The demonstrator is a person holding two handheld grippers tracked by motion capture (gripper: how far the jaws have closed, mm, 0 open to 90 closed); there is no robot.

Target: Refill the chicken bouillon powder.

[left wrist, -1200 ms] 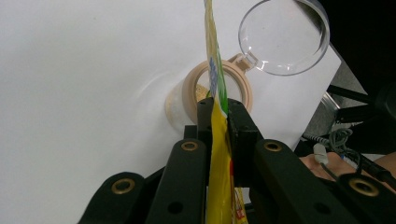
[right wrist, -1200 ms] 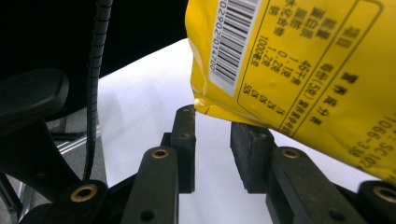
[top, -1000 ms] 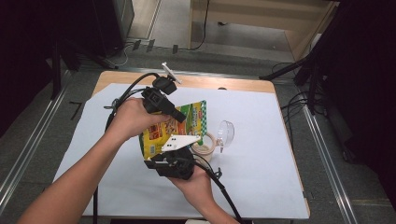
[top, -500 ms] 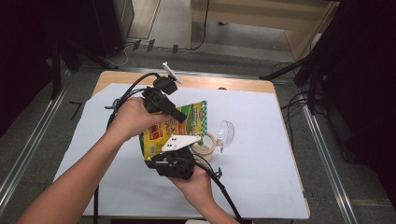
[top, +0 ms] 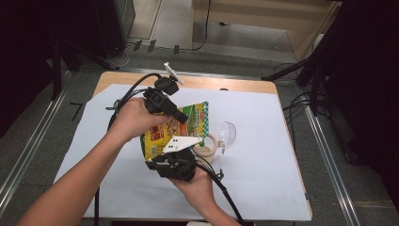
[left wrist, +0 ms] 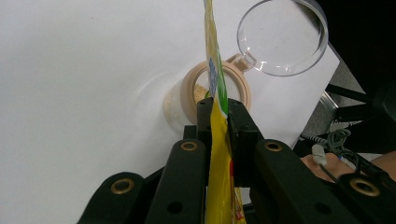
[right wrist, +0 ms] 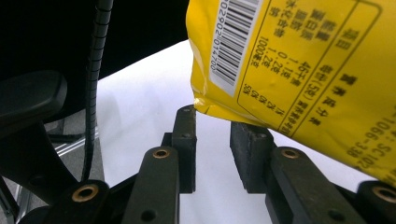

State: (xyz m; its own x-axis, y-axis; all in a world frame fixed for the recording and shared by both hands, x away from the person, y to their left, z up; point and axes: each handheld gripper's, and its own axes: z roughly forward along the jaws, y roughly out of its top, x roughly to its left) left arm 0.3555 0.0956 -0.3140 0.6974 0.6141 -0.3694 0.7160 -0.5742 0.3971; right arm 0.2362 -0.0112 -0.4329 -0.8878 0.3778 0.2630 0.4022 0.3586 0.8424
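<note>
A yellow and green snack bag [top: 162,136] hangs tilted over a small jar [top: 207,147] with a beige rim, whose clear hinged lid [top: 227,133] stands open. My left gripper [top: 181,116] is shut on the bag's upper edge. In the left gripper view the bag [left wrist: 218,154] runs between the pressed pads of that gripper [left wrist: 219,105], out over the jar's mouth [left wrist: 196,93] and beside the lid [left wrist: 280,37]. My right gripper [top: 171,153] sits under the bag. Its jaws [right wrist: 215,123] stand apart, and the bag's lower corner [right wrist: 299,70] lies just at their tips.
White paper [top: 282,169] covers the wooden table [top: 235,85]. Black cables trail from both grippers over the near side. Metal rails [top: 324,155] run along both sides of the table, with dark equipment and cables on the floor beyond.
</note>
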